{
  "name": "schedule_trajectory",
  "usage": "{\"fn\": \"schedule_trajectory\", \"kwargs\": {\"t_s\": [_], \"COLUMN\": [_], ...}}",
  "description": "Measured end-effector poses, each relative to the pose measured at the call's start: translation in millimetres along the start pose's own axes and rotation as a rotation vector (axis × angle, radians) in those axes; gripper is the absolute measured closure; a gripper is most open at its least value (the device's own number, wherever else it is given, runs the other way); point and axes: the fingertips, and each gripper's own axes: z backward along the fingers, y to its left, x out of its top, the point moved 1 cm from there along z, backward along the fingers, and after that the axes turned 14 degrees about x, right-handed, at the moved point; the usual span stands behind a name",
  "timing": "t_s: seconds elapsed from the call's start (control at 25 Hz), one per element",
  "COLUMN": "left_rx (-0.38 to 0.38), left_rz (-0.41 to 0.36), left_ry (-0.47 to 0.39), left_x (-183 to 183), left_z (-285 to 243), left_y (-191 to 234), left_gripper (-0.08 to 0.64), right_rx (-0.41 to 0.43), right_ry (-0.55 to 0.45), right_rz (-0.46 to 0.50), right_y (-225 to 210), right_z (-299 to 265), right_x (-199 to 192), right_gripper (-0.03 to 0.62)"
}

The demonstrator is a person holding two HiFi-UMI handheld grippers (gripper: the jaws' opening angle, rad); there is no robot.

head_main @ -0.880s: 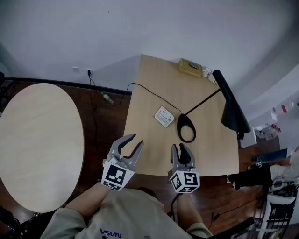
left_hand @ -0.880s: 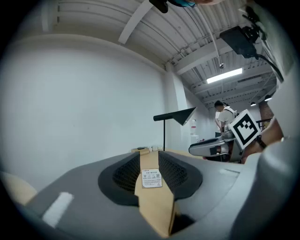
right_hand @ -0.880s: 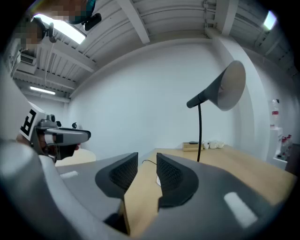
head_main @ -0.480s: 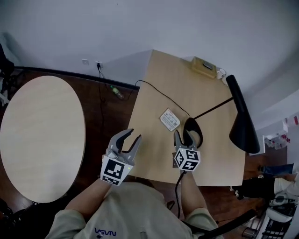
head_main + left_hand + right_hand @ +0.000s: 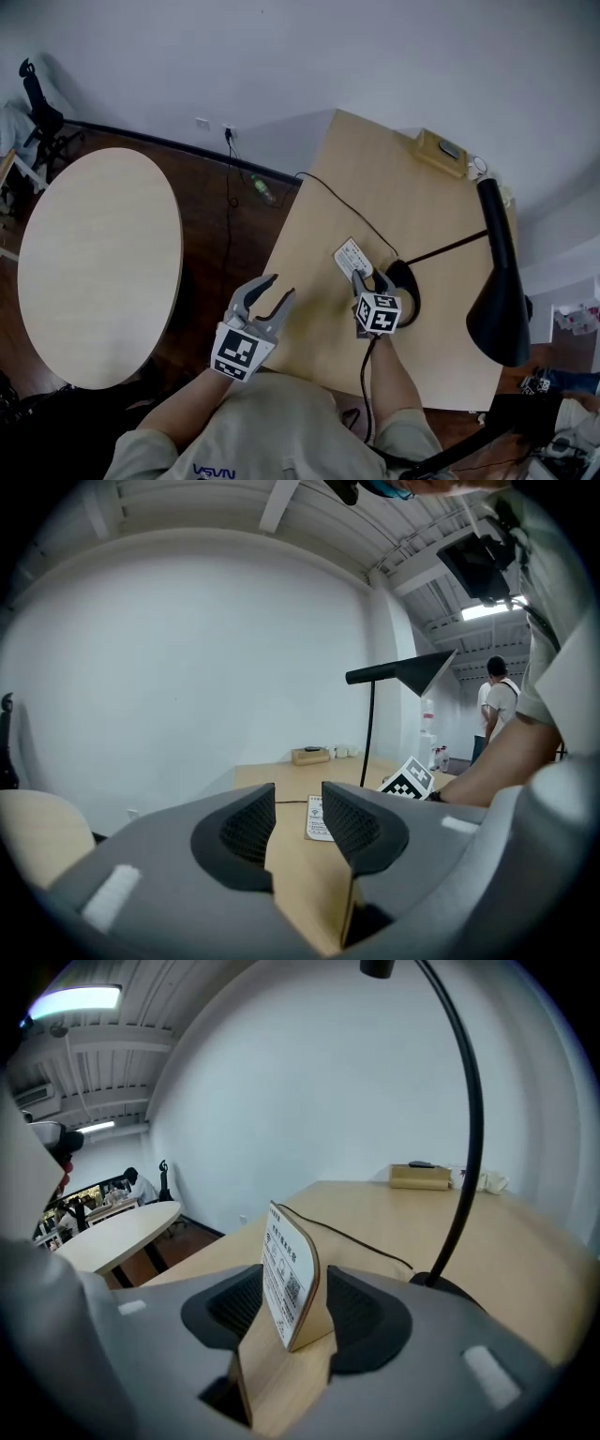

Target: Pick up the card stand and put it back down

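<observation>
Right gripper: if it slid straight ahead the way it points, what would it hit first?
The card stand. It stands upright between the open jaws of the right gripper, so going on would most likely meet it almost at once, though the exact gap is hard to judge.

Grey left tongs (image 5: 279, 287), right tongs (image 5: 367, 279); black ribbed pads (image 5: 248, 829); pale shirt (image 5: 272, 422).

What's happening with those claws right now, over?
Left gripper open, empty. Right gripper open, jaws astride card stand. Stand upright on table. Lamp base close beside.

Upside-down "NASA" on shirt (image 5: 272, 433)
</observation>
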Motion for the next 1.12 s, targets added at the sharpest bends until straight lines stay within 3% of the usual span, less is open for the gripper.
{"fn": "schedule_trajectory", "kwargs": {"t_s": [0.12, 0.36, 0.52, 0.68, 0.88, 1.12], "left_rx": [0.025, 0.039, 0.044, 0.056, 0.082, 0.122], "left_rz": [-0.004, 0.03, 0.056, 0.091, 0.119, 0.144], "left_ry": [0.016, 0.015, 0.01, -0.013, -0.049, -0.134], "left_x": [-5, -6, -8, 1, 27, 80], "left_z": [4, 13, 20, 33, 58, 95], "left_y": [7, 23, 32, 48, 66, 75], "left_gripper": [0.433, 0.433, 0.433, 0.44, 0.472, 0.517], "right_rx": [-0.002, 0.038, 0.065, 0.086, 0.135, 0.202], "right_ry": [0.013, 0.004, -0.053, -0.191, -0.355, -0.412], "right_rz": [0.015, -0.008, -0.062, -0.069, -0.034, 0.049], "right_y": [-1, 25, 56, 104, 181, 244], "right_z": [-9, -1, 17, 55, 113, 163], "right_x": [-4, -6, 8, 57, 134, 175], "right_gripper": [0.494, 0.575, 0.577, 0.577, 0.577, 0.577]}}
